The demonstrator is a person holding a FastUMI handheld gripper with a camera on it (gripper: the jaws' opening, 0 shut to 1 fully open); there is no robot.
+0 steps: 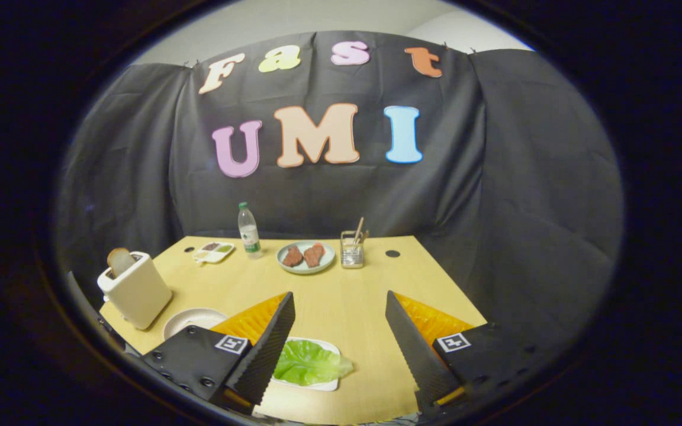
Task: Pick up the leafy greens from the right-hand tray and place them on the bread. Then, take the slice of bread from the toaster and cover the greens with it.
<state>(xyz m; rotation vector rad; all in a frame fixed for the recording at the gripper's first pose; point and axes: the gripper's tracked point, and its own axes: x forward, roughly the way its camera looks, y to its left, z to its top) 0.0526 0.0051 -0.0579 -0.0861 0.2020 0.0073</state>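
Gripper view: leafy greens [310, 363] on white tray [323, 386], low between spread, empty gripper [338, 349] fingers, nearer the left finger, long axis crosswise; beyond, round plate [190, 320], toaster [135, 290] with bread slice [119, 260]; nothing seen blocking the descent.

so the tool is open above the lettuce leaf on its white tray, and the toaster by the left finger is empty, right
Not quite: the toaster is not empty. The gripper view shows a slice of bread sticking up from its slot. The rest holds: the tool is open above the lettuce leaf on its white tray.
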